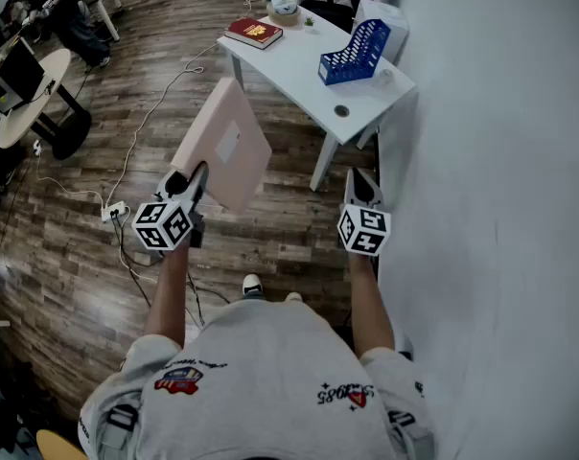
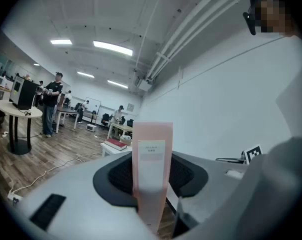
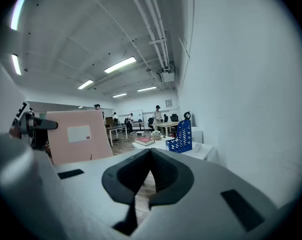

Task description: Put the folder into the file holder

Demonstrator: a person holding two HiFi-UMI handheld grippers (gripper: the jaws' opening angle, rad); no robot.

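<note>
reaching forward, both forearms hold their grippers almost level, short of the white table [image 1: 289, 75]. the left gripper [image 1: 196, 176] pinches the near edge of the pink folder [image 1: 222, 142], which rises edge-on between its jaws, leaning toward the table and well apart from the blue file holder [image 1: 355, 52] on the tabletop. the right gripper [image 1: 362, 186], just beside the wall, has its jaws pressed together on nothing. the folder's white label [image 2: 152, 150] carries print too small to read.
</note>
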